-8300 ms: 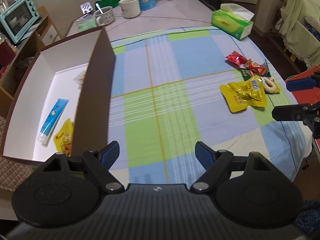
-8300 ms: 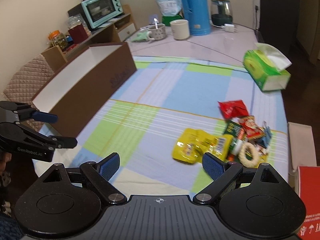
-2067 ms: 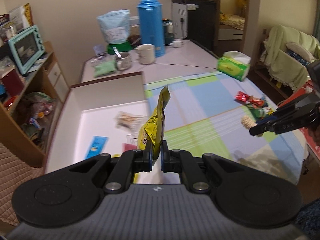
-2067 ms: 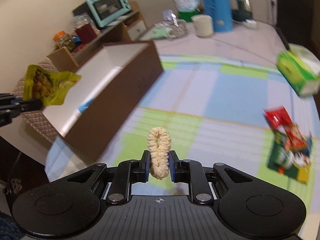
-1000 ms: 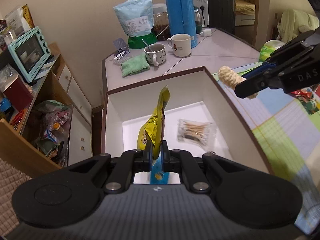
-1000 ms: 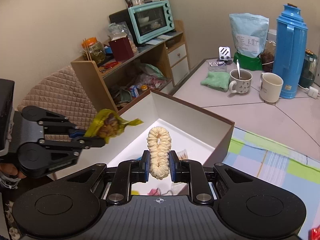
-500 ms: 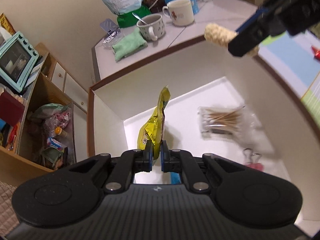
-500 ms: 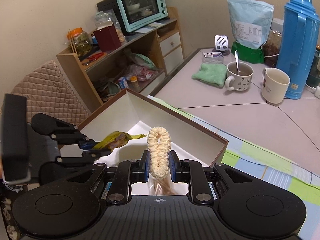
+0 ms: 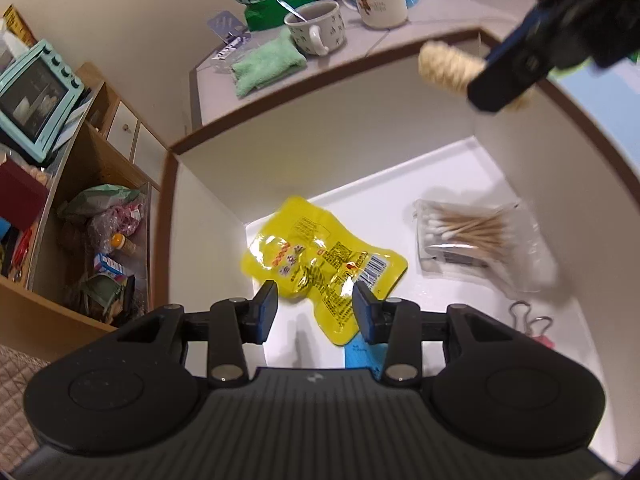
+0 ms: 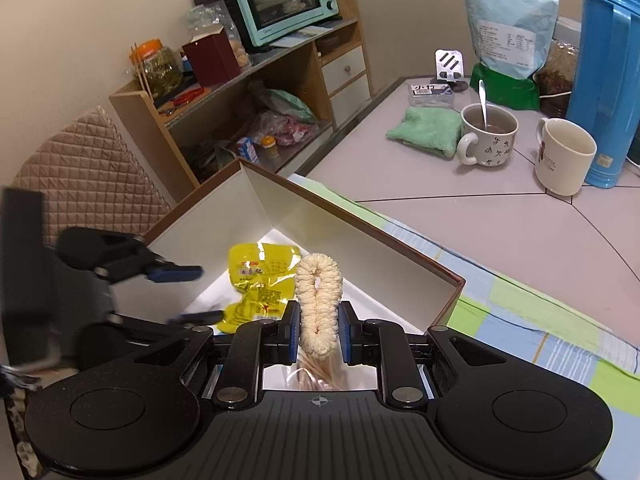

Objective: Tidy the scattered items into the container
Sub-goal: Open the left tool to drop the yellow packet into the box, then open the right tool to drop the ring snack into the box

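Left gripper (image 9: 315, 312): jaws spread, empty, above box (image 9: 360, 148) floor. Yellow packet (image 9: 320, 260) lying flat inside box, at 12 o'clock from left jaws. Right gripper (image 10: 319, 338): clenched on cream ring (image 10: 319, 300), upright over box; cotton swabs (image 9: 468, 232) at 3 o'clock from packet.

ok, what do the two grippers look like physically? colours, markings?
Both look identical: the left gripper and right gripper have matte black bodies with a ribbed centre panel, two round discs, silver pivot pins, black linkage arms and blue finger pads. No cables or sleeves are visible.
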### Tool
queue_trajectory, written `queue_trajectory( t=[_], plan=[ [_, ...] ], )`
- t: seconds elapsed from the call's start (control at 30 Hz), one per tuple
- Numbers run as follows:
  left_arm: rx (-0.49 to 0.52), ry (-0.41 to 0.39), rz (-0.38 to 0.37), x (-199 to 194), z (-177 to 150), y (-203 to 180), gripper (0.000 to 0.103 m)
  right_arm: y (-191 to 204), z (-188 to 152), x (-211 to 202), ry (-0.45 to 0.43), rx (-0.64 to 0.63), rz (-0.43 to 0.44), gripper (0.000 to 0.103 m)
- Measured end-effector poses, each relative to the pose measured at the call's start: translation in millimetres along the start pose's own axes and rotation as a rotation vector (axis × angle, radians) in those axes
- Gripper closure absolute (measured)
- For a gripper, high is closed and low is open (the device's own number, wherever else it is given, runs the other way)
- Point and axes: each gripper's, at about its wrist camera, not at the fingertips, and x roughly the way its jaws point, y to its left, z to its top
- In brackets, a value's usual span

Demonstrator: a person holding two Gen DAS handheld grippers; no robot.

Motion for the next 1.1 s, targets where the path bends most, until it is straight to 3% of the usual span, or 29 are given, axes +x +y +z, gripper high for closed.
queue_trajectory(
  t=[0.27,0.6,0.63,0.7,0.9,1.1],
  plan=[
    [-0.056,-0.037,-0.038,-30.6,-1.3,14.4,0.066,5.6,5.3,27.3,0.031,-0.073,-0.035,0.084],
    [-0.077,-0.01,-0.033,-21.4,-1.9,19.3,0.066,5.6,8.9,58.0,0.052,-0.11,-0.033,0.083],
    [-0.079,-0.006,-0.032,-19.7,-1.4,19.7,0.066,5.5,9.0,60.1,0.057,-0.106,-0.031,0.056],
    [-0.082,-0.003,-0.025,-17.0,-0.4,20.2,0.066,8.8,6.6,59.6,0.029,-0.122,-0.047,0.02],
    [-0.096,-0.006,-0.016,-17.6,0.1,22.4,0.066,23.7,-3.4,45.6,0.029,-0.175,-0.061,0.02],
    [-0.105,-0.005,-0.001,-26.4,-2.5,22.7,0.059,41.8,-19.9,22.1,0.063,-0.168,-0.062,0.02]
  ],
)
